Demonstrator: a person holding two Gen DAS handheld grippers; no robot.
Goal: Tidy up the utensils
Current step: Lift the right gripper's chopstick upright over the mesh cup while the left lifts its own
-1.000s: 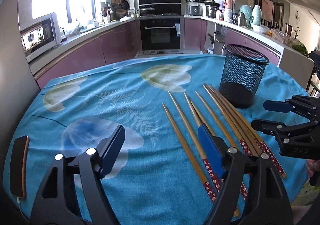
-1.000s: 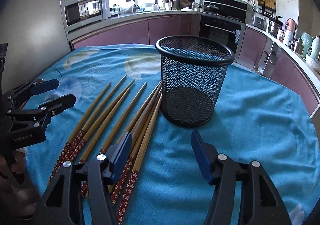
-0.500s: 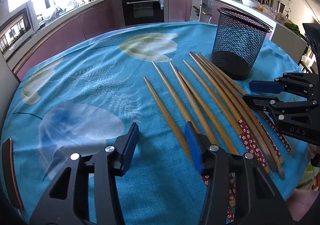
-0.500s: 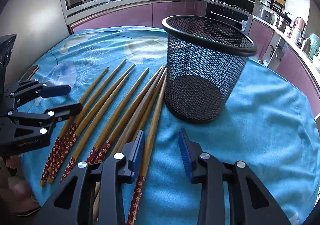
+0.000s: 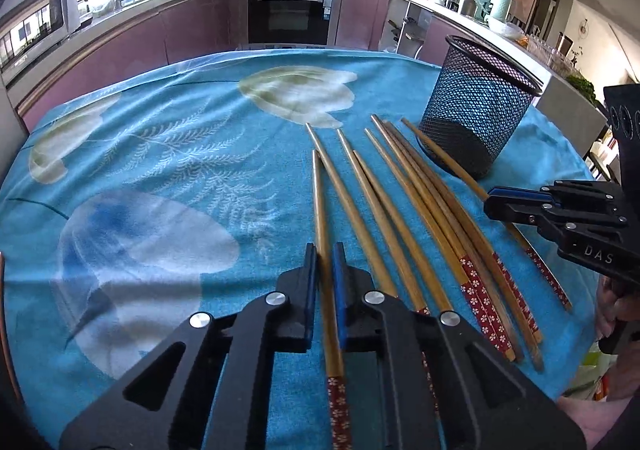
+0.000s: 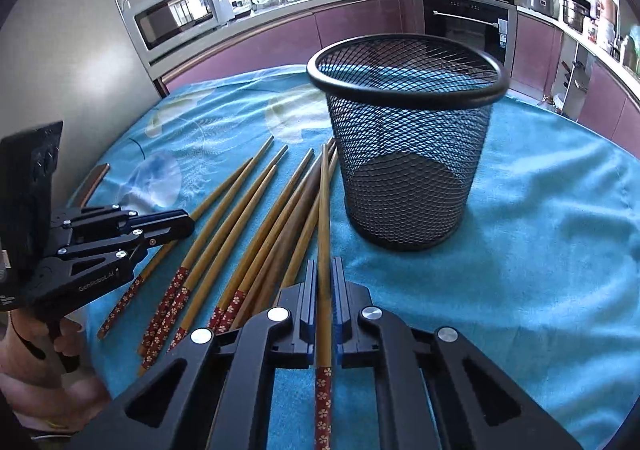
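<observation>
Both tools, wide apart a second ago, now each clamped on one chopstick: left tool [image 5: 323, 256], right tool [image 6: 324, 270].

Mesh cup [image 6: 404, 153] upright on the tablecloth [image 5: 168, 153], chopsticks [image 5: 404, 209] fanned flat just left of it in the right wrist view, tips toward the counter [image 5: 132, 9], oven [image 5: 294, 5] behind the table.
</observation>
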